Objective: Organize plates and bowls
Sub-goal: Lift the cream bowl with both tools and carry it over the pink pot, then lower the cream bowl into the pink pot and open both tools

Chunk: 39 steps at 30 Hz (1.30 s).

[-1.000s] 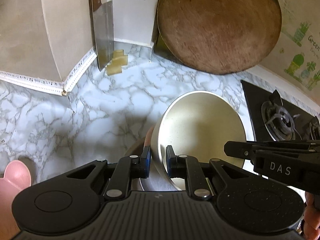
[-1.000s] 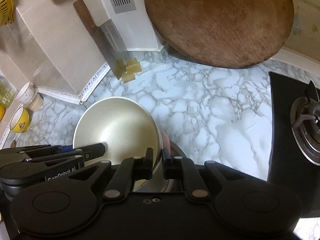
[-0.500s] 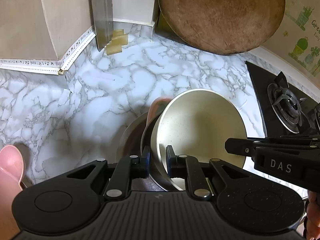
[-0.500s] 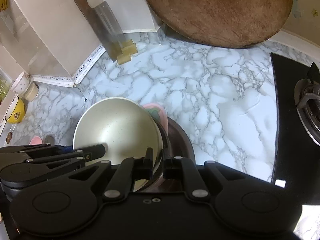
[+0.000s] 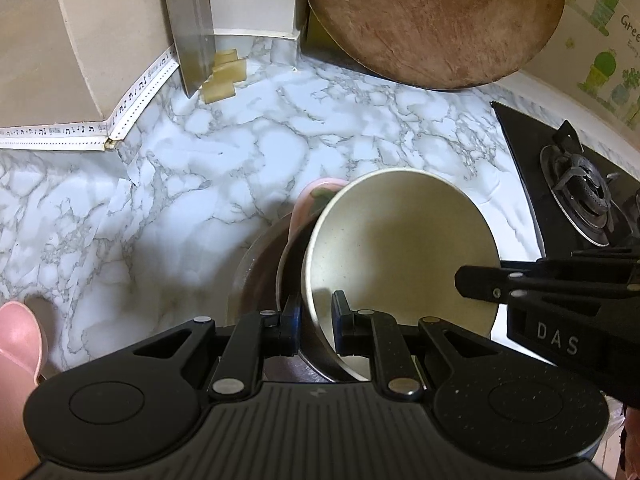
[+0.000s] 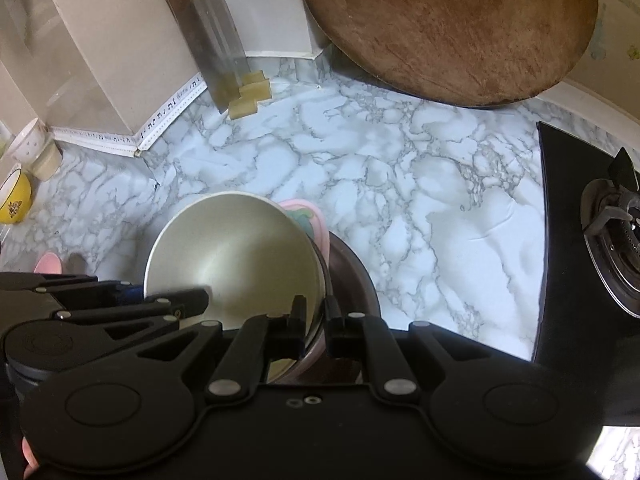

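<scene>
— Two grippers on one bowl, is that right?

— Yes. The left gripper (image 5: 316,316) has its fingers clenched on the near left rim of the cream bowl (image 5: 400,248), one finger inside and one outside. The right gripper (image 6: 314,316) grips the near right rim of the same bowl (image 6: 232,252) in the same way.

— Where does the bowl sit?

— It is tilted, over a stack near the middle of the marble desk (image 5: 240,148). Under it shows a pink plate (image 5: 308,200) with a green mark, and below that a dark brown bowl (image 5: 256,264). Whether the cream bowl touches them I cannot tell.

— What else is on the desk?

— At the far side a round wooden board (image 5: 436,16) leans against the wall, and a cleaver (image 5: 192,24) stands left of it with some yellowish blocks (image 5: 224,78) at its foot. A black gas stove (image 5: 576,192) lies to the right. At the left edge, near, is another pink dish (image 5: 18,336); the right view shows a yellow bowl (image 6: 14,198) and a white cup (image 6: 34,148) far left.
</scene>
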### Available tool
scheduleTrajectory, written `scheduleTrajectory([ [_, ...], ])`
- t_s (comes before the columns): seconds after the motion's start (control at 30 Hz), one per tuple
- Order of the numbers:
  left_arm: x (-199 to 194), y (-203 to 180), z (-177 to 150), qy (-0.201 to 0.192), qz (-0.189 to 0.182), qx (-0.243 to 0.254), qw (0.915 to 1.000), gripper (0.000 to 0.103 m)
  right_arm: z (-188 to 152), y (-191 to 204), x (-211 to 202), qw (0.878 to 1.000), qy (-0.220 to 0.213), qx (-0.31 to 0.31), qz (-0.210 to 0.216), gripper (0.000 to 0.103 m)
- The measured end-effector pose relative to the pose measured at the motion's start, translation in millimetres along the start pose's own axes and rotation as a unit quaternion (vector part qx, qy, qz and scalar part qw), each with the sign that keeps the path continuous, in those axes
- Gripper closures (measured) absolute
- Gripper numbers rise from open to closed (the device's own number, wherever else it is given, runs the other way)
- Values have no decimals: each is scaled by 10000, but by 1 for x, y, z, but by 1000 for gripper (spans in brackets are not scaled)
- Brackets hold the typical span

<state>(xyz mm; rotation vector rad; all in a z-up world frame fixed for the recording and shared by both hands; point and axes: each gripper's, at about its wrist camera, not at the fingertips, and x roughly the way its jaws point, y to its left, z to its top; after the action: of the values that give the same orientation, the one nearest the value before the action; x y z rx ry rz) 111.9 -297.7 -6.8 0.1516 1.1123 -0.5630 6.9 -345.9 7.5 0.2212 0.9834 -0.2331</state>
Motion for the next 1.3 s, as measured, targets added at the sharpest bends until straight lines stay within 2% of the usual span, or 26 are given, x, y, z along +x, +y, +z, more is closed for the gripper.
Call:
scheduleTrajectory([
  [0.2, 0, 4, 4, 202, -114, -76, 9997, 88, 4, -3, 2, 9997, 226, 59, 56, 92],
  [0.5, 0, 14, 12, 430, -334, -263, 9982, 88, 6, -3, 5, 9994, 328, 72, 52, 92],
  [0.87, -3, 13, 14, 463, -451, -25, 9979, 84, 5, -7, 4, 9992, 322, 128, 184, 91],
  [1.17, -10, 8, 8, 322, -643, 168, 9973, 64, 2, -4, -4, 9996, 239, -67, 158, 91],
  [1.23, -13, 7, 6, 287, -699, 208, 9969, 48, 1, -2, -4, 9995, 238, -107, 151, 91],
  [1.3, -17, 6, 4, 206, -684, 286, 9970, 42, 0, -2, -5, 9995, 247, -114, 159, 91],
])
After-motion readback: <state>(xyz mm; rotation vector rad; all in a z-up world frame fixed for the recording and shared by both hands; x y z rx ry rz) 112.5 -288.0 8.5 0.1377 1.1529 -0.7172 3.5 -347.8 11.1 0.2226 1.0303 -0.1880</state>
